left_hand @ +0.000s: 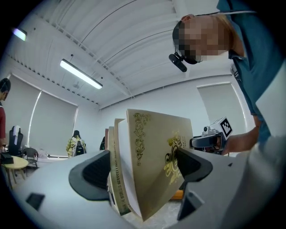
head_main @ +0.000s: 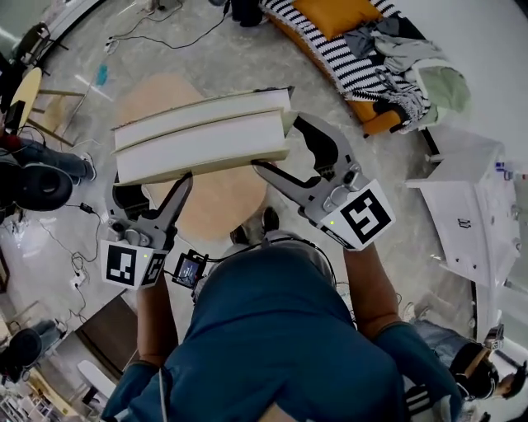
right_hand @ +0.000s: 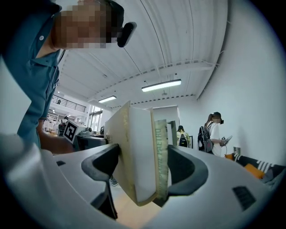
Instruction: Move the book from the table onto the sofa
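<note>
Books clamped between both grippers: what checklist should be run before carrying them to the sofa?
1. Left gripper shut on the stack of cream hardcover books: ok.
2. Right gripper shut on the stack's other end: ok.
3. Stack lifted off the round tan wooden table: ok.
4. Stack held tight: not ok; the gold-printed cover splays away at the left end.
5. Free spot on the striped sofa: cannot tell; crumpled clothes and an orange cushion cover the part in view.

Book (left_hand: 152,156) — matt tan cover, glossy gold foil ornament, plain paper pages; table (head_main: 219,202) — smooth pale wood.
</note>
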`<state>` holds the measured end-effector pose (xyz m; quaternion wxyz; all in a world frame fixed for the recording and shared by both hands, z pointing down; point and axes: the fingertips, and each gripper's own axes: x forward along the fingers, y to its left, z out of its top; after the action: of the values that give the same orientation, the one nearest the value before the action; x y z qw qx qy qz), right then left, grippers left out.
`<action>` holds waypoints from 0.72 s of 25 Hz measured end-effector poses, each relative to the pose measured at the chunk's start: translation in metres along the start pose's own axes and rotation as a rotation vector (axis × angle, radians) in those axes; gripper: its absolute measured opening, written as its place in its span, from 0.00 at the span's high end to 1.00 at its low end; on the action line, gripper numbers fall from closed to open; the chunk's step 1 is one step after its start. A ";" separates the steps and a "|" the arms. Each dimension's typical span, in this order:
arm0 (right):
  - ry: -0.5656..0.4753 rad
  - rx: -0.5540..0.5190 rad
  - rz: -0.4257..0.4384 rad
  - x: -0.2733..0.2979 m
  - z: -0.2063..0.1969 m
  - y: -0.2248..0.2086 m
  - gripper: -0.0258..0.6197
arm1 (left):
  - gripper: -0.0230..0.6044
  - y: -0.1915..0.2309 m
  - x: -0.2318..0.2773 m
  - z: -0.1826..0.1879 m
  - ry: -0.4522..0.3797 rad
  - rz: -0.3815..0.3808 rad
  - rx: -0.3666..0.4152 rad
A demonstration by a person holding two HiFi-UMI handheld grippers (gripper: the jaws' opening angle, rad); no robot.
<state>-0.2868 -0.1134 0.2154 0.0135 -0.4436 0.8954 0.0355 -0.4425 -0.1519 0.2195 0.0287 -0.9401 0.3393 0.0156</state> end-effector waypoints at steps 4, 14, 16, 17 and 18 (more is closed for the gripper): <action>-0.015 -0.023 -0.070 -0.020 0.012 0.013 0.41 | 0.25 -0.013 -0.004 0.016 -0.038 -0.074 0.031; -0.002 -0.079 -0.283 -0.075 0.028 0.034 0.41 | 0.25 -0.053 0.005 0.026 -0.076 -0.294 0.022; 0.006 -0.085 -0.336 -0.090 0.030 0.033 0.41 | 0.25 -0.065 0.013 0.026 -0.083 -0.347 0.016; 0.009 -0.087 -0.361 -0.098 0.030 0.032 0.41 | 0.25 -0.072 0.017 0.026 -0.084 -0.371 0.013; 0.012 -0.087 -0.383 -0.107 0.031 0.031 0.41 | 0.25 -0.079 0.021 0.026 -0.083 -0.393 0.010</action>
<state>-0.2468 -0.0077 0.1922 -0.0045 -0.6064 0.7922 0.0685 -0.3758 -0.1028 0.1960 0.0499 -0.9866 0.1480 0.0467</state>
